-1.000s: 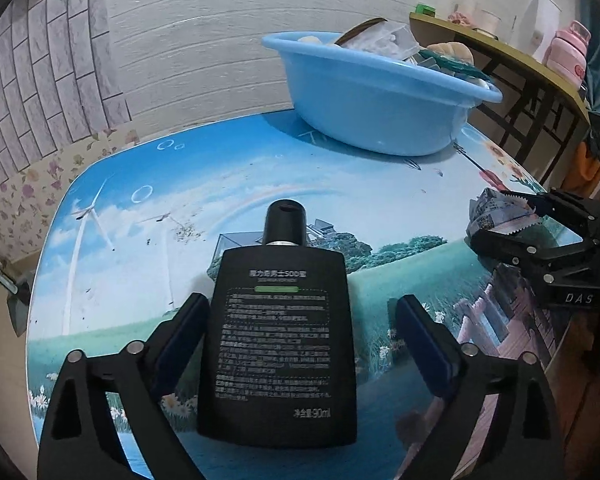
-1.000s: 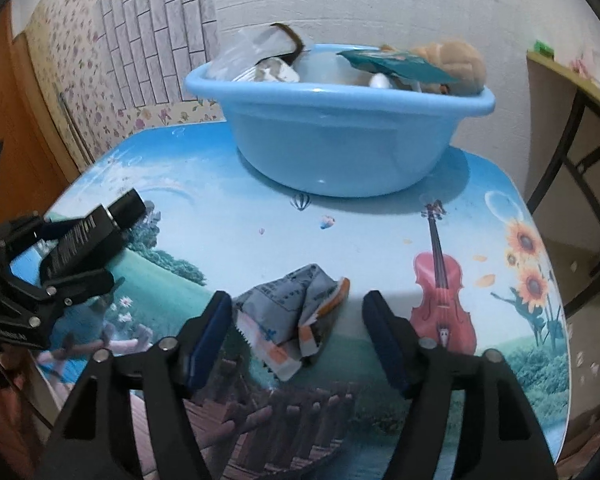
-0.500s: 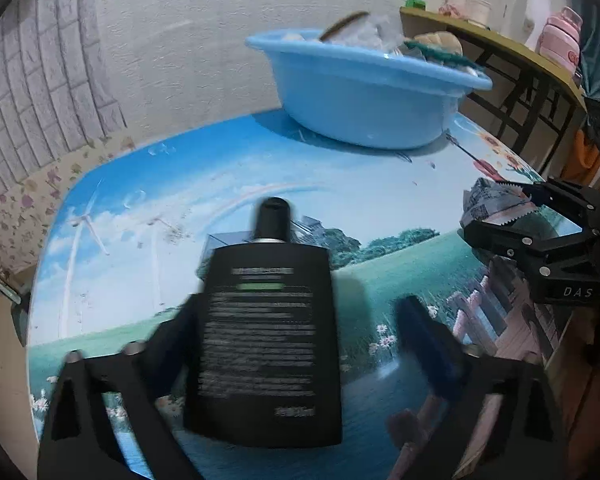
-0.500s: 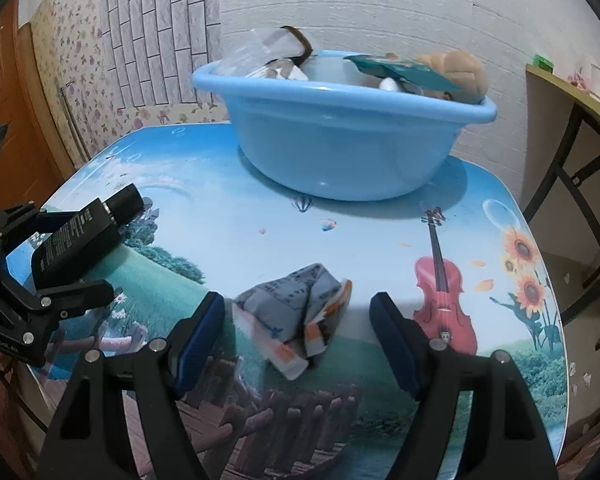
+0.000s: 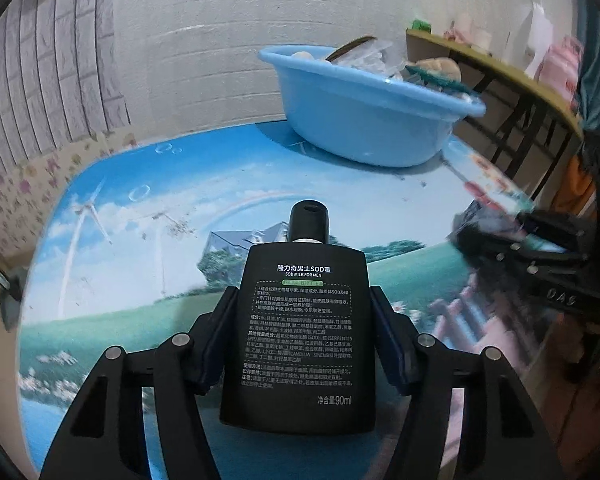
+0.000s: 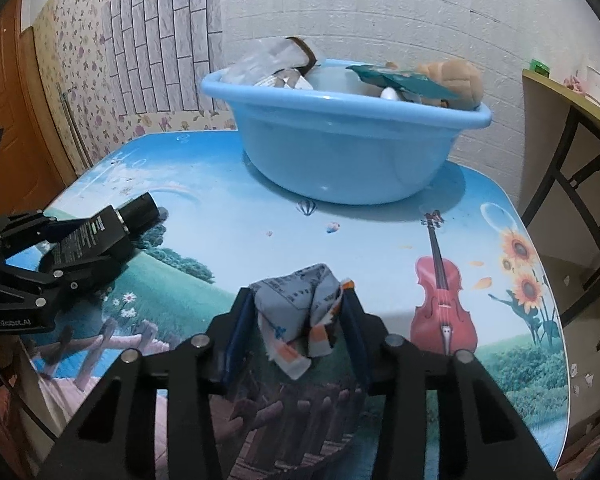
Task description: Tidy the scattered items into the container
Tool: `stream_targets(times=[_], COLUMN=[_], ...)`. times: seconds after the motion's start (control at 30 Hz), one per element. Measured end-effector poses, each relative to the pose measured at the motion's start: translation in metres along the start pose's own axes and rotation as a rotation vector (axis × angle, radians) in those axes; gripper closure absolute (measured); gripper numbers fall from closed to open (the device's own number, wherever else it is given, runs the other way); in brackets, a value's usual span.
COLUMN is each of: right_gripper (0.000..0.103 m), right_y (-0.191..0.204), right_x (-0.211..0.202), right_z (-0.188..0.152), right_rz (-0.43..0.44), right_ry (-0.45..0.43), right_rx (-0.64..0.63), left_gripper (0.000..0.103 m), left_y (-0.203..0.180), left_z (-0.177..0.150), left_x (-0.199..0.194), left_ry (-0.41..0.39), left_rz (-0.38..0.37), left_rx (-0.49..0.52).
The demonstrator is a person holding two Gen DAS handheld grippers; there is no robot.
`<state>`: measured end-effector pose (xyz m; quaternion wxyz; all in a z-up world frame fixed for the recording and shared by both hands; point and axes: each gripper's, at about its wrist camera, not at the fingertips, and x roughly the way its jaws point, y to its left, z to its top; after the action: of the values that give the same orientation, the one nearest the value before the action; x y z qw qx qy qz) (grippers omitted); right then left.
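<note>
Looking along the left gripper (image 5: pixel 305 332): its jaws have just been closing and now press both flat sides of a black bottle (image 5: pixel 300 340), label text facing cam. Bottle's long axis runs away from cam toward the far edge of the tabletop (image 5: pixel 204 184), cap (image 5: pixel 309 220) leading, roughly aimed at the blue basin (image 5: pixel 364 120). Base of bottle sits low btwn the finger arms; can't tell from this view if it's lifted or resting on the tabletop.

Right wrist view adds what left lacks: right gripper (image 6: pixel 298 320) w/ jaws just closed in on a crumpled packet (image 6: pixel 300 320), grey print w/ orange trim, pads touching both its sides. Packet sits near the tabletop's near edge, about mid-width. Same view shows the bottle side-on at the left edge, tilted, cap end higher, pointing toward the far side.

In left view the right gripper is only a dark motion-blurred shape at the right edge; packet can't be made out there.

Basin stands at the far edge, nearer the far right corner, already piled w/ a clear plastic bag (image 6: pixel 268 62), a teal packet (image 6: pixel 400 80), a tan plush (image 6: pixel 456 78). Basin's inside floor hidden by its wall in both views. Side shelf (image 5: pixel 496 68) beyond the right edge is blurred; its items unreadable.
</note>
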<state>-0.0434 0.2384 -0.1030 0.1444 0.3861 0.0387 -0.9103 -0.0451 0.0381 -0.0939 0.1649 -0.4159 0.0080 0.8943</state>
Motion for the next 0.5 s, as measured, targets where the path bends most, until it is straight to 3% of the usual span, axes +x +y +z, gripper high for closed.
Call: stream_targets(times=[0.1, 0.23, 0.37, 0.5], right_gripper=[0.066, 0.066, 0.066, 0.066], right_y=[-0.005, -0.007, -0.006, -0.005], right_x=[-0.005, -0.016, -0.031, -0.047], right_z=[0.001, 0.005, 0.011, 0.022], right_rz=[0.036, 0.063, 0.083, 0.095], right_ry=[-0.008, -0.049, -0.094, -0.140], right_rx=[0.026, 0.033, 0.033, 0.034], left_gripper=[0.041, 0.041, 0.041, 0.041], left_y=[-0.004, -0.007, -0.018, -0.023], left_z=[0.001, 0.010, 0.021, 0.035], left_x=[-0.005, -0.020, -0.037, -0.047], left_ry=[-0.014, -0.060, -0.115, -0.142], left_rz=[0.016, -0.027, -0.003, -0.024], left_rx=[0.003, -0.025, 0.014, 0.021])
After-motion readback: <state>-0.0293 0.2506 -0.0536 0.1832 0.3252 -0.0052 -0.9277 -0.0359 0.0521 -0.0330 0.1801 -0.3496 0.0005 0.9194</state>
